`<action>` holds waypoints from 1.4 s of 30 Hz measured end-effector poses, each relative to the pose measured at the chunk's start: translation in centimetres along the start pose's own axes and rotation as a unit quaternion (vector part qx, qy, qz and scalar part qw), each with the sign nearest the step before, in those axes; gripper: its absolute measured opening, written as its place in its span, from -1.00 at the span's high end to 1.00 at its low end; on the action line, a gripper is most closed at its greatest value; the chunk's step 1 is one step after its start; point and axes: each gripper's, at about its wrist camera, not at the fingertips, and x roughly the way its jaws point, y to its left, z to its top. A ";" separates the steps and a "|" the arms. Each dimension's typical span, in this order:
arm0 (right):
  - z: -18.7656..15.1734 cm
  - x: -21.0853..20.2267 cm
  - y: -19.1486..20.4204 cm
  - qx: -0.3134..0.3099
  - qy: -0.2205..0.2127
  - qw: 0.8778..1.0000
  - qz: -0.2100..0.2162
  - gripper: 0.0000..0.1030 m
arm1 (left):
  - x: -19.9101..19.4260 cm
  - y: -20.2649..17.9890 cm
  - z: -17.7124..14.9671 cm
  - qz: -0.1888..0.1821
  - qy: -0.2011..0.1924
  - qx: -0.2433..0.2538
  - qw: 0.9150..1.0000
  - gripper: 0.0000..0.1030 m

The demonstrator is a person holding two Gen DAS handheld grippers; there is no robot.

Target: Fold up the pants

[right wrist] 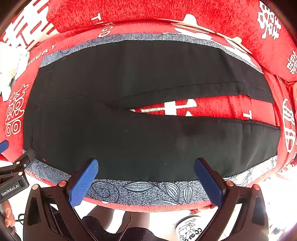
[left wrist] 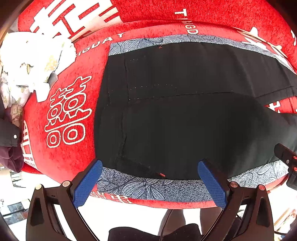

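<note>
- A pair of black cloth pants (right wrist: 130,140) lies spread flat on a blue-grey mat with a leaf print (right wrist: 148,191), and this mat lies on a red plush sofa cover with white characters (right wrist: 130,11).
- The waist of the pants is at the left end, and the two legs go to the right with a narrow gap between them where the red cover shows.
- The near edge of the pants lies just inside the front strip of the mat.
- The left gripper with blue ribbed pads (left wrist: 149,182) is at the front edge near the waist; its jaws are wide apart and hold nothing.
- The right gripper with the same blue pads (right wrist: 146,180) is at the front edge near the middle of the near leg; its jaws are also wide apart, with no cloth between them.
- A crumpled white cloth with pale flowers (left wrist: 27,63) lies at the far left of the sofa, well apart from the pants.
</note>
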 end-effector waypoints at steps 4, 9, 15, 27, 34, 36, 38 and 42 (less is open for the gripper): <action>-0.1 0.1 0.2 -0.003 0.001 1.000 -0.001 -1.00 | 0.2 0.4 0.0 -0.003 0.007 -0.002 1.000 -1.00; -0.1 0.2 0.5 -0.005 0.002 1.000 -0.002 -1.00 | 0.5 0.6 -0.2 -0.005 0.009 -0.004 1.000 -1.00; -0.2 0.2 0.6 -0.008 0.002 1.000 -0.005 -1.00 | 0.7 0.6 -0.2 -0.002 0.015 -0.005 1.000 -1.00; -0.1 0.5 0.9 -0.007 0.006 1.000 -0.005 -1.00 | 0.8 1.2 -0.6 0.010 0.019 -0.009 1.000 -1.00; -0.2 0.7 1.0 -0.008 0.008 1.000 -0.011 -1.00 | 1.4 1.7 -1.1 0.019 0.020 -0.007 1.000 -1.00; -0.2 0.7 1.0 -0.008 0.008 1.000 -0.012 -1.00 | 1.4 1.8 -1.2 0.021 0.022 -0.009 1.000 -1.00; -0.2 0.7 1.0 -0.007 0.008 1.000 -0.013 -1.00 | 1.4 2.0 -1.3 0.021 0.021 -0.010 1.000 -1.00; -0.2 0.8 1.1 -0.006 0.009 1.000 -0.012 -1.00 | 1.4 2.3 -1.4 0.012 0.022 -0.015 1.000 -1.00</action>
